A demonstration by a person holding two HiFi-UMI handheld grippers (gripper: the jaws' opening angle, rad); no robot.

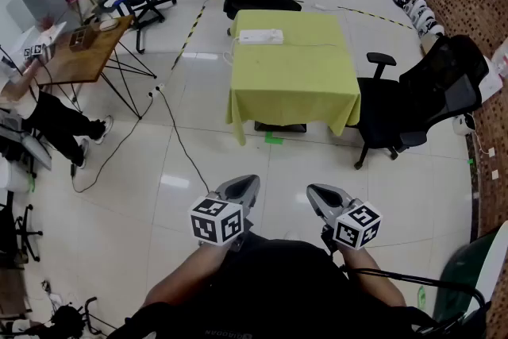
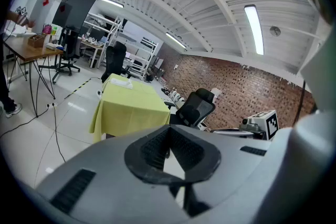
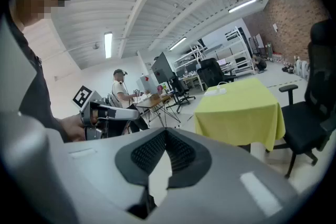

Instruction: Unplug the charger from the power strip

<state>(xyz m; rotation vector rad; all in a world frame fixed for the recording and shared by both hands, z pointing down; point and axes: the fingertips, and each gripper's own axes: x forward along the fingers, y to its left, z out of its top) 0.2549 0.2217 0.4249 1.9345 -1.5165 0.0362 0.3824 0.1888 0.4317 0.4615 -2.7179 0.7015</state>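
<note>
My left tool [image 1: 243,185]: jaws together at the tips, nothing between them, touching nothing. My right tool [image 1: 320,192]: same, jaws closed, empty. I hold both side by side in front of my body over the floor [image 1: 159,194], tipped slightly down, well apart from the bench [image 1: 294,91] with the yellow-green cloth. The power strip [image 1: 261,36], white, lies on the far part of the bench top, left of centre. Charger: too small to make out from here; only a thin pale cable [image 1: 317,44] seems to run right from the strip. My forearms are cut off at the bottom edge. A black chair [image 1: 413,103] stands just beside the bench's right side.
</note>
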